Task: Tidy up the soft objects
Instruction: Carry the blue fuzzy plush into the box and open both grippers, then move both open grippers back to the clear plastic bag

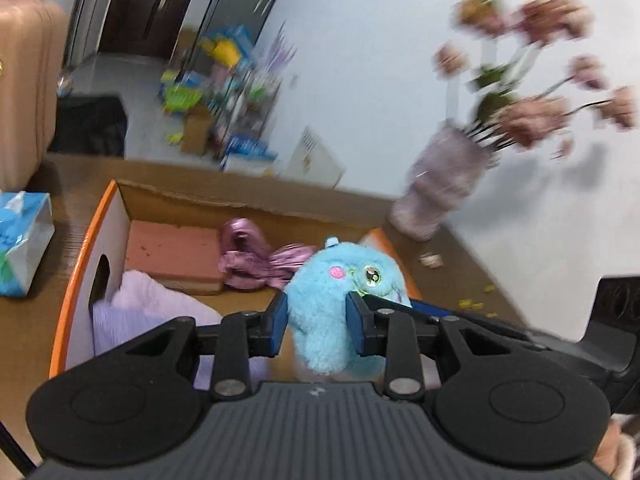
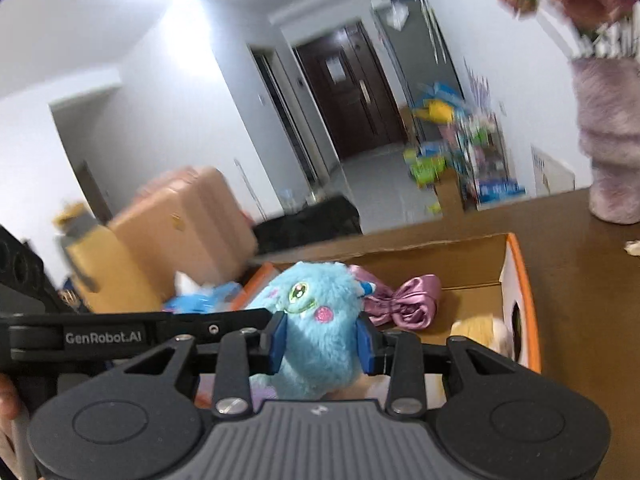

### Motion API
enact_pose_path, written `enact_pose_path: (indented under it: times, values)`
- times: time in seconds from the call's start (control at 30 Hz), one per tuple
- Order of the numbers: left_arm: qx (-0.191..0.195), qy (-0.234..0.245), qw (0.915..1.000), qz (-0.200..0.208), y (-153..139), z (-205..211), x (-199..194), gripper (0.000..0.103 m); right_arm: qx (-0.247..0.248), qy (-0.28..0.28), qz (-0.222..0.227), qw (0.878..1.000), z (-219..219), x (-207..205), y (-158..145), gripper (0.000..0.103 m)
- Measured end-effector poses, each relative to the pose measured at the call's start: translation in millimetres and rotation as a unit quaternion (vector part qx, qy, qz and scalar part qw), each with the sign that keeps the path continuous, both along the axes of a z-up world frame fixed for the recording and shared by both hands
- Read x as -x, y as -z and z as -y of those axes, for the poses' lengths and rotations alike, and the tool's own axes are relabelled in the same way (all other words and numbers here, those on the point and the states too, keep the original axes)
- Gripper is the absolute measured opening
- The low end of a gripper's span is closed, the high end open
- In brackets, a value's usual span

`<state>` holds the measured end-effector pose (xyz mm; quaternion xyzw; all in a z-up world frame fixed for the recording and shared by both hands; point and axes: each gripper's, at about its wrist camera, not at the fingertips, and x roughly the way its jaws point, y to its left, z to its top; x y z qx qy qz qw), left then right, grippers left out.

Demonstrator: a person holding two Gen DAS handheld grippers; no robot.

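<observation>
A fluffy blue plush toy (image 1: pixel 340 292) with a pink cheek and a green eye is held between both grippers above an open cardboard box (image 1: pixel 168 196). My left gripper (image 1: pixel 318 324) is shut on the toy's lower part. My right gripper (image 2: pixel 322 338) is shut on the same toy (image 2: pixel 316 320) from the other side. Inside the box lie a pink sponge block (image 1: pixel 172 252), a shiny pink bow (image 1: pixel 256 260) and a lilac fluffy cloth (image 1: pixel 148 304). The right wrist view shows the bow (image 2: pixel 400 300) and a cream plush (image 2: pixel 480 332) in the box (image 2: pixel 524 280).
The box stands on a brown table (image 1: pixel 60 280). A blue tissue pack (image 1: pixel 20 240) lies left of it. A fuzzy lilac vase with pink flowers (image 1: pixel 440 188) stands at the back right by the wall. A pink suitcase (image 1: pixel 24 80) stands beyond the table.
</observation>
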<state>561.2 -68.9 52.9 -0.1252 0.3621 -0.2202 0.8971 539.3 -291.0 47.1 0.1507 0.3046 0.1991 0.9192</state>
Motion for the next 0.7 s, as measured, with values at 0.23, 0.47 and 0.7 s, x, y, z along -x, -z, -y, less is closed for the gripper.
enact_pose_path:
  times: [0.23,0.47,0.7]
  values:
    - [-0.088,-0.028,0.9929,-0.075,49,-2,-65,0.031,0.037,-0.011,-0.138,0.990,-27,-91,58,0.040]
    - [-0.136,-0.043,0.9896,0.022,28,-18,-29,0.058,0.077,-0.023,-0.078,0.994,-32,-66,41,0.067]
    - [-0.139,-0.090,0.9784,0.124,-15,-50,56,0.081,0.121,0.001,0.065,0.991,-19,29,-19,0.076]
